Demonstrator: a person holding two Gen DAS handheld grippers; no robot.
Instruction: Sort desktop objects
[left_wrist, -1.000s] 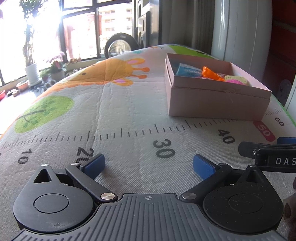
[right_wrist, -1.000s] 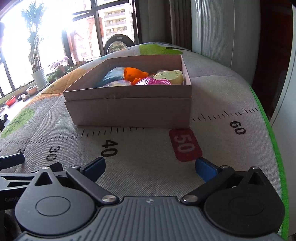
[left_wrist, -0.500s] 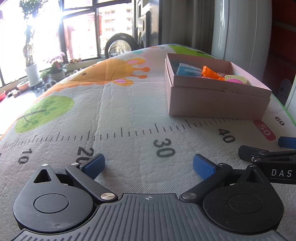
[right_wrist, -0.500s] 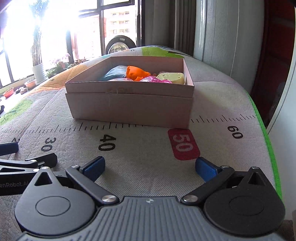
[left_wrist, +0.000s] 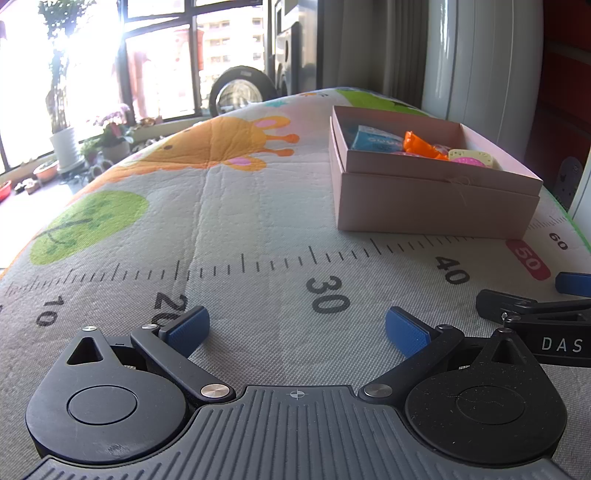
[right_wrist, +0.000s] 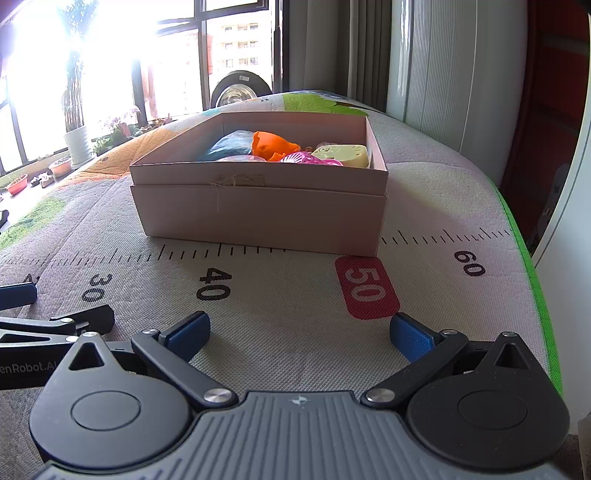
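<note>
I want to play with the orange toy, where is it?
The orange toy is inside the pink box on the mat, in the middle of the right wrist view, between a blue packet and a pale yellow toy.

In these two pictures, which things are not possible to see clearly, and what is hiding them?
- Lower contents of the pink box: both views, hidden by its near wall.
- Blue packet: its print is too small, left view.
- Round pink item: mostly behind the wall, right view.
- Right claw in the left view: cut by the frame edge.
- Outside the window: washed out by glare.
</note>
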